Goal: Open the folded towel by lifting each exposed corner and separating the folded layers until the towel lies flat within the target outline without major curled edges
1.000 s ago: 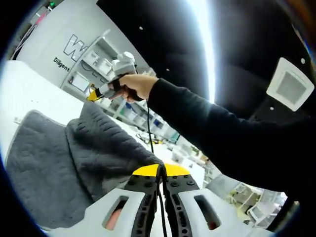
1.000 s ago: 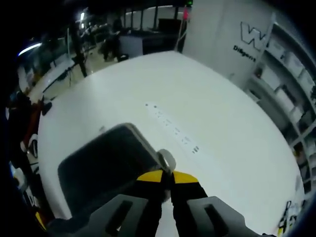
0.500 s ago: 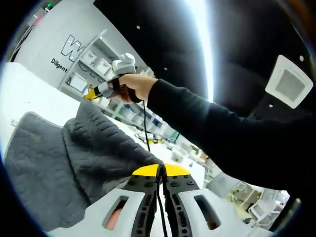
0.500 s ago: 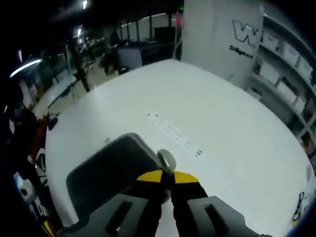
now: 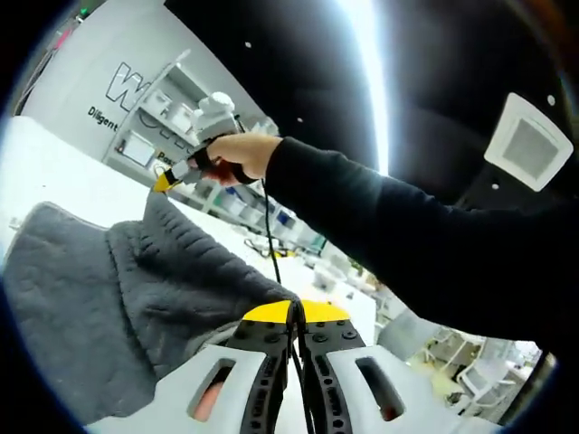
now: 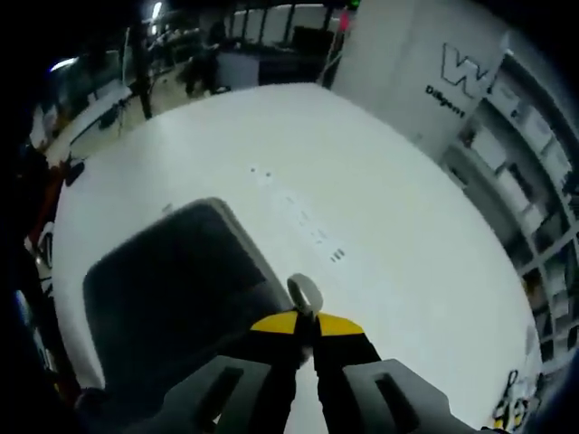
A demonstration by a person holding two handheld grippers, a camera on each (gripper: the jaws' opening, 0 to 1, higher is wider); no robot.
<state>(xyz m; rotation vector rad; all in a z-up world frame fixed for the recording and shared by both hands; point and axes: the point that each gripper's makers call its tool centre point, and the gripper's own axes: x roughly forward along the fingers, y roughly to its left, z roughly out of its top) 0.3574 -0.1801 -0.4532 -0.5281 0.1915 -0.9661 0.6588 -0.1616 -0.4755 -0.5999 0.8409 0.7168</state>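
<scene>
Grey towel (image 5: 109,298) raised off white table (image 6: 389,208), shelves (image 6: 534,172) beside

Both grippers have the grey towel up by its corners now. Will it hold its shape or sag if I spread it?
Likely floppy: the towel hangs in folds between the left gripper and right gripper. Its thick quilted texture suggests some weight, so expect sagging.

Lifted slightly higher above the table (image 6: 380,181): towel (image 5: 118,298) corner pinched in right gripper (image 5: 165,182), fabric now more stretched between both grippers.
</scene>
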